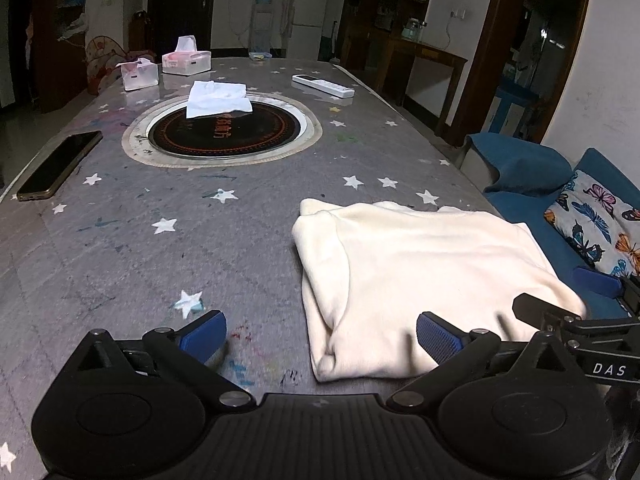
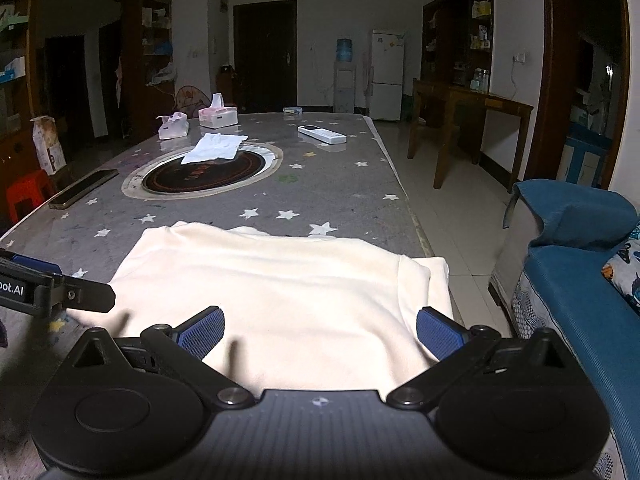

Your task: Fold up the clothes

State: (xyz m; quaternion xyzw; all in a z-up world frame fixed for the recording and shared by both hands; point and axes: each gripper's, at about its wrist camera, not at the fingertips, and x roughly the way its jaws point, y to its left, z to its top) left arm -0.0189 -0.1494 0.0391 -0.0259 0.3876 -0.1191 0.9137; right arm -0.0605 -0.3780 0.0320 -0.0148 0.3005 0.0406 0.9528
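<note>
The cream garment (image 2: 272, 300) looks soft, light and floppy (likely plush), best pinched at its near corners by both wide-open, empty grippers: left (image 1: 320, 338), right (image 2: 320, 336).

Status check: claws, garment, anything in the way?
Both claws, left and right, open, empty. Cream garment folded flat on table. Nothing in the way.

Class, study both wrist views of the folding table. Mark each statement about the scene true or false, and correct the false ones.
1. The folded cream fleece garment lies on the grey star-print tablecloth. True.
2. The left gripper is shut on it. False: open, empty.
3. The right gripper is open. True.
4. The black smartphone rests on the garment. False: on the cloth, apart.
5. The white remote control lies on the floor. False: on the table.
</note>
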